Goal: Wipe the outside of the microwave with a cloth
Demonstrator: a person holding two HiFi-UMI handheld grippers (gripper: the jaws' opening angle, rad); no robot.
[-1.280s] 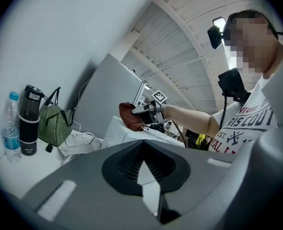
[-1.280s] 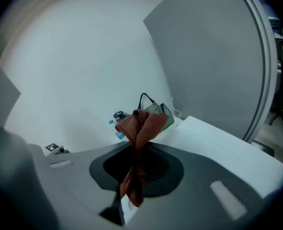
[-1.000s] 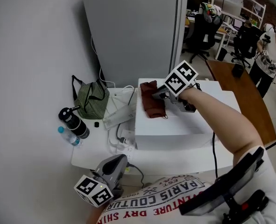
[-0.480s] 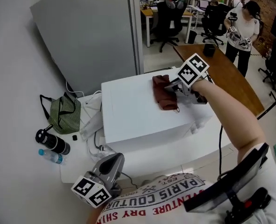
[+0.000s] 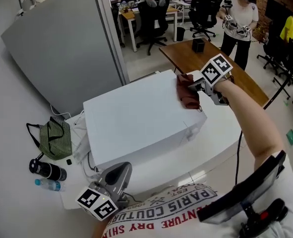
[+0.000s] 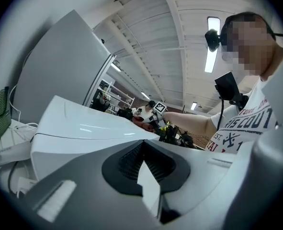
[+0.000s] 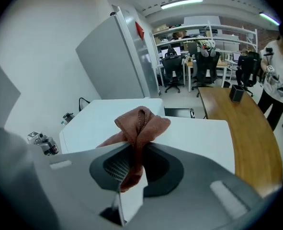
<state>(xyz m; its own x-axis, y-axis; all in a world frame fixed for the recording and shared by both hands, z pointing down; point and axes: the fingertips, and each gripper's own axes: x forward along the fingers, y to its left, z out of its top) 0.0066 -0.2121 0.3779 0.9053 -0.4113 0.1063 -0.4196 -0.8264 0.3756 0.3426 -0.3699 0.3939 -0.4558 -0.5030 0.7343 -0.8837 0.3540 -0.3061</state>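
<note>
Right tongs [image 5: 196,87] clamp cloth [image 5: 187,96], its length along microwave [image 5: 136,118] right edge

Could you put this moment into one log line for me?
right tongs: shut on cloth | cloth: on microwave top | left tongs: shut, empty

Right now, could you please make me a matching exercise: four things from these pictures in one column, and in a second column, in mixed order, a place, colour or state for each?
Things:
1. cloth
2. left gripper
3. fabric bag
4. black bottle

Descriptions:
A. beside the small water bottle
B. green striped
C. shut, holding nothing
D. clamped in the right gripper, at the right edge of the microwave

Pairs: 1-D, 2-C, 3-B, 4-A.
</note>
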